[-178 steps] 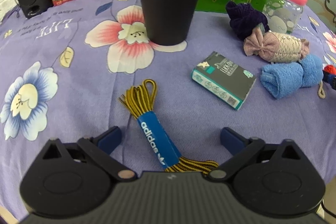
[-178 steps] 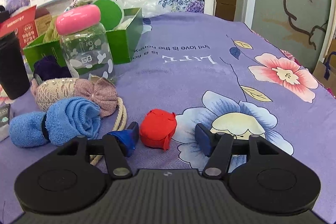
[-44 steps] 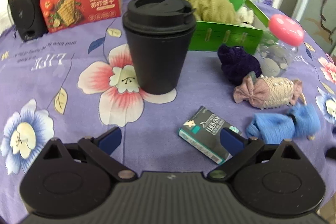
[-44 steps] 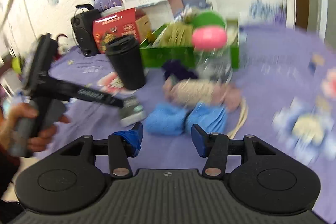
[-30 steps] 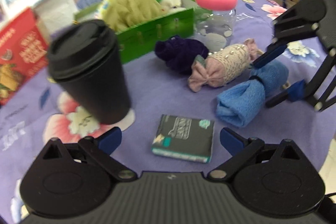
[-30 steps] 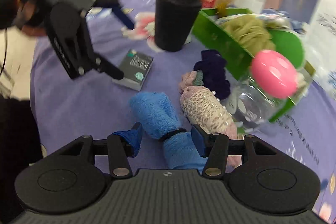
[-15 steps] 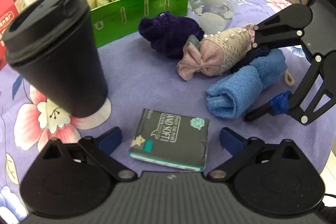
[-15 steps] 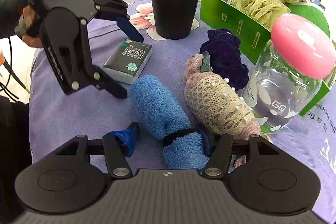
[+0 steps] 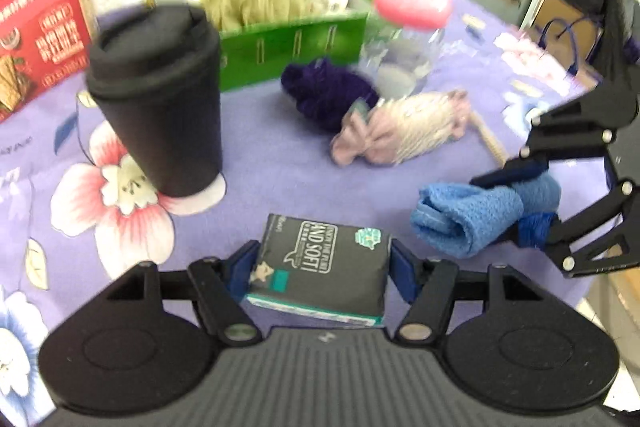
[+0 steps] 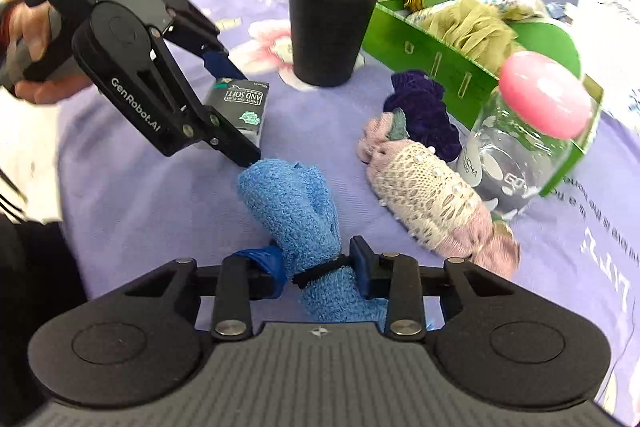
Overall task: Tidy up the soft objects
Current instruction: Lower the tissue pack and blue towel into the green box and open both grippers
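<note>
Presently, left claw closing with its pads against both sides of the dark tissue pack, near the desk front edge, right claw closing, pinching the banded waist of the blue towel roll, just beside the pack.

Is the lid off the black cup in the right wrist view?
No. The black cup stands upright on the purple cloth with its lid seated on top.

Black hand-held gripper (white GenRobot.AI lettering), blue pads.
</note>
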`<state>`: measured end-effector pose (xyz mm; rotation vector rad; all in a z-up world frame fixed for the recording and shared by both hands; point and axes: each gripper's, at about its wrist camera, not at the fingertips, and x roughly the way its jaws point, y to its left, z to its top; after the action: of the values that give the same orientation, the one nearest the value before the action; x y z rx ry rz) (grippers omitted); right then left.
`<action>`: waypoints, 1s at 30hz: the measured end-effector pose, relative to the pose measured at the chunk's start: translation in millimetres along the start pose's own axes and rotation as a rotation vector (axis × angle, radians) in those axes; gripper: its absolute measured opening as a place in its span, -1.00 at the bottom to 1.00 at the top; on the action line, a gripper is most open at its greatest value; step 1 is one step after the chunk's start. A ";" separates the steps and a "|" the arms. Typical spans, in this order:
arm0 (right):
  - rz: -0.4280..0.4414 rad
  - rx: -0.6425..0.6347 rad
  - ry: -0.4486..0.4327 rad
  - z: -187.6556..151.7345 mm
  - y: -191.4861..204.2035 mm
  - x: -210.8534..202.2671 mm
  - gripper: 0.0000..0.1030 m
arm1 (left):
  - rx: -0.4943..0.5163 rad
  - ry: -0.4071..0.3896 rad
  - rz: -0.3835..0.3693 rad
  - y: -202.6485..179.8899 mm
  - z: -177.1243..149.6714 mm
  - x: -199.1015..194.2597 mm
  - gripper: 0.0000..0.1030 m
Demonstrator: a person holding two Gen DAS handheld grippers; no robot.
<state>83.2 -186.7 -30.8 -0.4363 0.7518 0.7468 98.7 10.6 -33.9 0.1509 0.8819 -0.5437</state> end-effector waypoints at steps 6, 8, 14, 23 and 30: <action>-0.060 0.062 -0.123 10.9 6.5 -47.6 -0.67 | -0.054 -0.074 -0.018 7.8 23.7 -38.5 0.28; -0.097 0.094 -0.177 24.6 -6.8 -61.7 -0.67 | -0.067 -0.114 0.008 15.8 45.3 -46.7 0.28; -0.239 0.171 -0.323 81.6 -80.4 -78.6 -0.66 | -0.087 -0.240 0.093 54.3 135.2 -56.7 0.29; -0.210 0.339 -0.204 125.3 -190.4 16.5 -0.57 | -0.188 -0.144 0.192 125.2 241.9 34.6 0.64; -0.229 0.356 -0.237 115.1 -194.2 31.6 -0.53 | -0.213 -0.155 0.289 134.7 241.6 58.9 0.95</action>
<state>294.7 -232.8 40.5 -0.1044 0.5839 0.4277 364.8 19.9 61.8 0.0393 0.7453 -0.1874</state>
